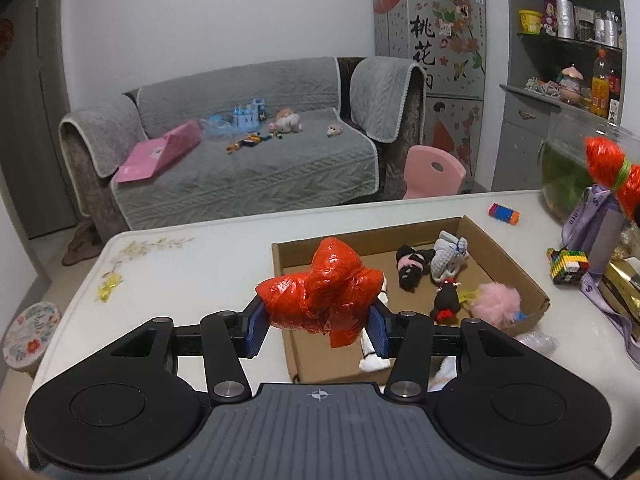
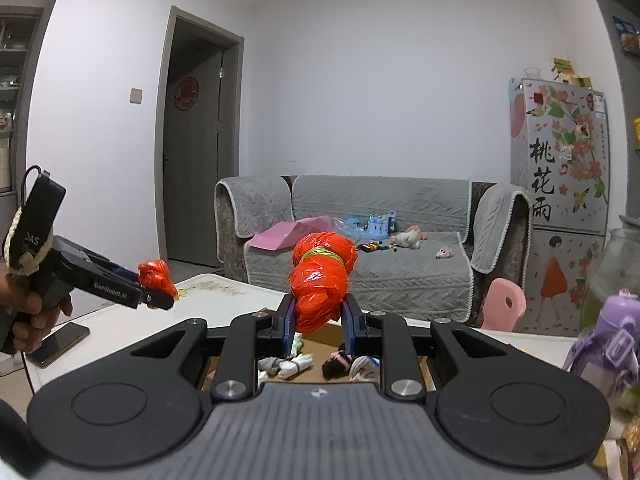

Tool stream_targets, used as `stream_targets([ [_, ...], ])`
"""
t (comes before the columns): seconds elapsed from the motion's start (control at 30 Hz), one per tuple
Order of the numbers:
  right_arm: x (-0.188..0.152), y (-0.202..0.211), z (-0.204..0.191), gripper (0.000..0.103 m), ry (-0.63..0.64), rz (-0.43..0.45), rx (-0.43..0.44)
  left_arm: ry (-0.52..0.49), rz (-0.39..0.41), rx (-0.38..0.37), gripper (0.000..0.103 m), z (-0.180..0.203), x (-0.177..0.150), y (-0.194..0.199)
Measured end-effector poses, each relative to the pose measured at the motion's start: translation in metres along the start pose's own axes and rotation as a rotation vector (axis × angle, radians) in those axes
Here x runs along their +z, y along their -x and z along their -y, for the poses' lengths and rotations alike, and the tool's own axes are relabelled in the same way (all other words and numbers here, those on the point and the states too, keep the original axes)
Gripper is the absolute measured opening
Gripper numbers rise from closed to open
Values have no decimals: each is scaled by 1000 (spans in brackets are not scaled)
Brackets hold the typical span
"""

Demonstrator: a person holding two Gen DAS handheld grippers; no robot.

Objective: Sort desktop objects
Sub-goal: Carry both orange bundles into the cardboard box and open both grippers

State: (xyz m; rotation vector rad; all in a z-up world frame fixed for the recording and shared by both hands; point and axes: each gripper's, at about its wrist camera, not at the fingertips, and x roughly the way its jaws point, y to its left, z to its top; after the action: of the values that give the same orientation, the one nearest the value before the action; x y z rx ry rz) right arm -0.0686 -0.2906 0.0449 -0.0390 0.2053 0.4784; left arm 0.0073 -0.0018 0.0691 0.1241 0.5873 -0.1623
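left wrist view: the left tool point(image 1: 318, 320) was clenched on a crumpled red plastic bag bundle point(image 1: 320, 294), its blue pads point(image 1: 256, 326) pressing the bundle's two ends, held in the air just above the near-left corner of the cardboard box point(image 1: 508, 264). the bundle looked light, soft and springy, and the film probably slippery; a grip across the thick middle should hold better than one on the loose tail hanging below. beyond the tool, inside the box, lay a black-and-pink knitted toy point(image 1: 412, 266), a grey rolled sock point(image 1: 448, 256), a small black doll point(image 1: 446, 302) and a pink fluffy pompom point(image 1: 496, 300); a white rolled sock point(image 1: 374, 354) showed under the bundle. the box walls were low, so dropping in from above looked easy, with bare floor open straight ahead of the tool. to the right of the box the bench point(image 1: 180, 280) was crowded: a block toy point(image 1: 568, 266), a purple bottle point(image 1: 604, 236) and a glass jar point(image 1: 584, 160).

right wrist view: the right tool point(image 2: 320, 320) gripped a second red bag bundle point(image 2: 322, 280), tied with a green band, upright between narrow-set jaws over the box. the band gave a firmer waist to hold. far to its left the left tool carried its bundle above the bench, near a phone point(image 2: 60, 342) by the bench edge.
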Motion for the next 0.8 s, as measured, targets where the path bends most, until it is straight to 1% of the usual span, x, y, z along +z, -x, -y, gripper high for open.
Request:
stream_targets([
  [0.1,-2,-4,5,21,-2,4,-2,1,-10,-6,56,-2,4,-16],
  [0.2,-4,-16,17,21,-14,1,-10,-1,-21,-1,56,-6,6,-35],
  [0.43,-12,-50,43,21,-43,-41,-16,40,-41,-4,56,-21,10,-81],
  [0.6,-18,-67,46,22,-37,-112,-23,36,-40,-19,56,-21,11,-109],
  [0.7,-22,-75,44,22,-22,-157,-26,45,-50,-52,56,-19,8,-122],
  [0.8,-27,-83,41,22,-6,-205,-28,-7,-88,-46,56,-12,1,-133],
])
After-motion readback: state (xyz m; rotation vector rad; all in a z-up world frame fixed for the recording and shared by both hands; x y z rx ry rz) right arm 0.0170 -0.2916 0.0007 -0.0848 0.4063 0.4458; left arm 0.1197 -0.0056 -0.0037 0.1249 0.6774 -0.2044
